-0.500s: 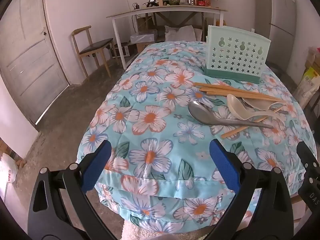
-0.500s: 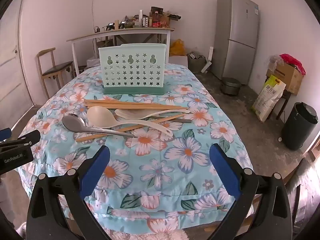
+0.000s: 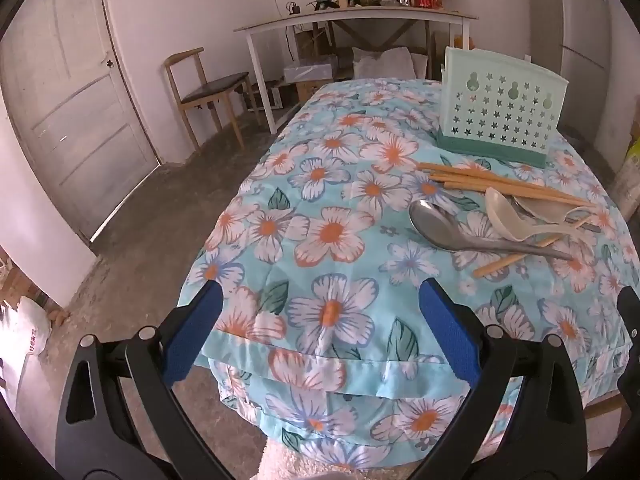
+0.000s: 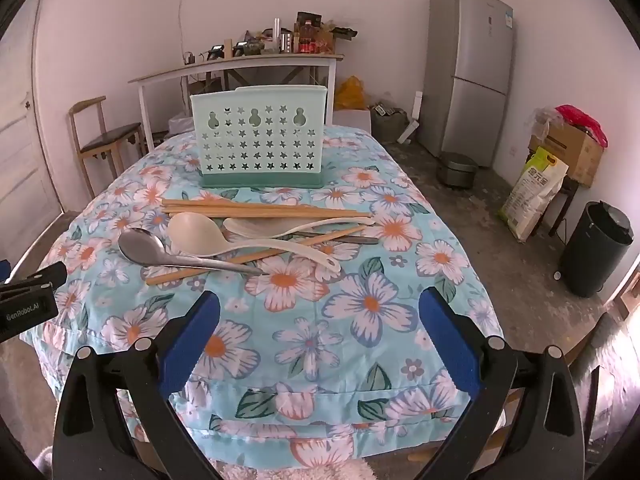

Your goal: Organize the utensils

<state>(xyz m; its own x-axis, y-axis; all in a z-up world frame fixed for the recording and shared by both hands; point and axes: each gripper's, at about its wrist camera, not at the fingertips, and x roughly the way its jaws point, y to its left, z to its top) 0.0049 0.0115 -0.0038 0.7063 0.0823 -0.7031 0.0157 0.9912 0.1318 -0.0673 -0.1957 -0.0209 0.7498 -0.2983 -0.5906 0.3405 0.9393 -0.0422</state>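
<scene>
A pale green utensil holder [image 4: 258, 138] with star holes stands upright at the far middle of the floral table [image 4: 360, 320]; it also shows in the left wrist view [image 3: 500, 114]. In front of it lies a pile: several wooden chopsticks [image 4: 264, 210] [image 3: 496, 184], a metal spoon [image 4: 148, 246] [image 3: 440, 226] and two cream plastic spoons [image 4: 200, 232] [image 3: 504, 214]. My left gripper [image 3: 318, 330] is open and empty over the table's near left edge. My right gripper [image 4: 318, 330] is open and empty over the near edge, short of the pile.
A wooden chair [image 3: 200, 80] and a white side table [image 3: 352, 20] with clutter stand behind. A fridge [image 4: 470, 68], a black bin [image 4: 596, 248], a sack [image 4: 534, 192] and boxes are on the right. A door [image 3: 68, 104] is on the left.
Both grippers have shifted only slightly; the utensils and holder have not moved.
</scene>
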